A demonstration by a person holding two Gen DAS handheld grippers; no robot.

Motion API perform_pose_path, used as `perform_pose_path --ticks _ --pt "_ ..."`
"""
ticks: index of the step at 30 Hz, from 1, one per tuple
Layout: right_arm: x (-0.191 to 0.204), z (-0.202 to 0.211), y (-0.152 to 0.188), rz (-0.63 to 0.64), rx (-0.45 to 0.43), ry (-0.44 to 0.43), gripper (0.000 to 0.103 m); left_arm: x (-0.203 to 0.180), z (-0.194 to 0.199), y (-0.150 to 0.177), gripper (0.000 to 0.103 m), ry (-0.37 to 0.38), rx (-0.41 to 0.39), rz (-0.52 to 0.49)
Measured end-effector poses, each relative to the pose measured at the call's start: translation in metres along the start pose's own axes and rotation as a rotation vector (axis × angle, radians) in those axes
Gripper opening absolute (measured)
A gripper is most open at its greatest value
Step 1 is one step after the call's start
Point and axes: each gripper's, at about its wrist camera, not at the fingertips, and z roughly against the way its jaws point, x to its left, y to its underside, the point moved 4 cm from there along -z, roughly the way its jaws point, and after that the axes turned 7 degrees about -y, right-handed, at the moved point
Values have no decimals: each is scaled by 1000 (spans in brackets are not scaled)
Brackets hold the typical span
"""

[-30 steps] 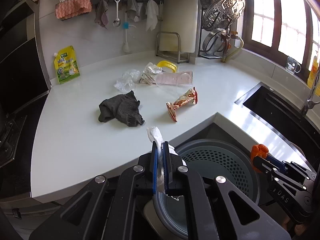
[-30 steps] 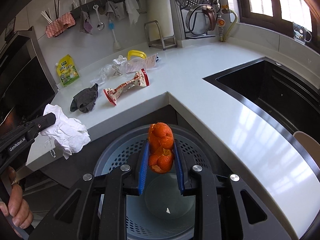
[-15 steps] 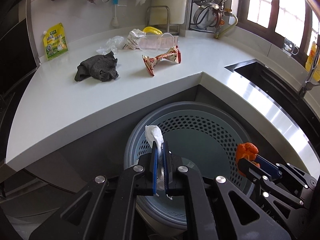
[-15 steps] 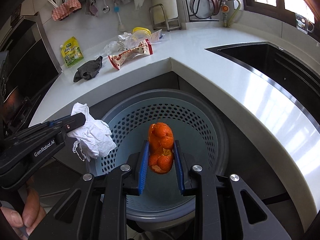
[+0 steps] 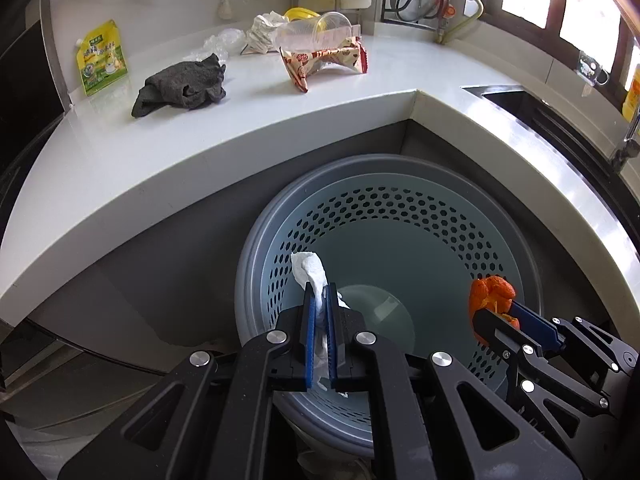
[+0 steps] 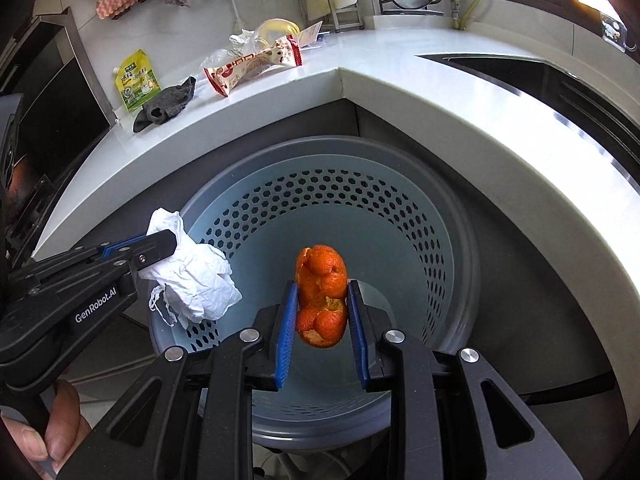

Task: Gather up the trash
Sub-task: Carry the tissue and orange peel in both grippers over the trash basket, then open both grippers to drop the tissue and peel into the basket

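Two hand-held grippers are mine. My left hand-held gripper (image 5: 319, 304) has its blue pads pressed together on a crumpled white tissue (image 5: 310, 276), which sticks up past the tips and, in the right wrist view, bulges out in a wrinkled wad below them. My right hand-held gripper (image 6: 321, 300) is clamped on a piece of orange peel (image 6: 321, 284), bright orange and lumpy, curled in on itself, its top standing clear of the pads. Along the side of the left hand-held gripper I can read "GenRobot.AI" in white letters.

Both pieces of trash hang over the open mouth of a round grey-blue bin (image 5: 400, 208) just beneath and ahead of my hand-held grippers; its inner wall is pierced with rows of hexagonal holes.

Beyond the bin, past its far rim, runs the white counter (image 5: 120, 160). On it, well apart from my hand-held grippers, lie a dark grey cloth (image 5: 182, 86), a red and cream snack wrapper (image 5: 320, 60) with printing too small to read, a clear plastic cup (image 5: 316, 32) on its side, and more crumpled plastic behind them. Farther left a yellow-green pouch (image 5: 102, 62) leans on the wall, its label unreadable.
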Motion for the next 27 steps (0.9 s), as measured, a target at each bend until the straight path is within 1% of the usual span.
perform_pose_path --ticks 8,10,12,13,14,15,16,18,21,25,27 --pt "-2 -9 1 -4 19 3 24 -1 -13 5 6 7 35 -3" --pt "-3 -9 1 -8 18 6 24 0 -15 5 8 4 41 -3" --pt "-5 -8 0 -12 12 11 27 1 -16 5 9 5 47 2" --pt "-6 -7 -1 -15 6 14 33 2 -16 5 15 5 51 7" --pt "-7 -5 -1 -16 -4 20 41 3 -17 5 21 5 53 13" --pt "-8 -3 -1 -18 -15 27 46 5 -16 6 33 3 50 17" --pt "-9 -1 -2 -20 -27 28 50 7 -15 6 42 -6 44 22" --pt "-11 2 -2 -25 -38 27 51 9 -14 6 49 -22 31 27" --pt "-13 4 -3 -32 -44 28 53 11 -12 6 50 -25 27 33" --pt "-14 2 -2 -36 -42 22 56 11 -12 6 61 -33 20 30" --pt "-15 1 -3 -39 -38 21 58 10 -13 5 61 -41 18 25"
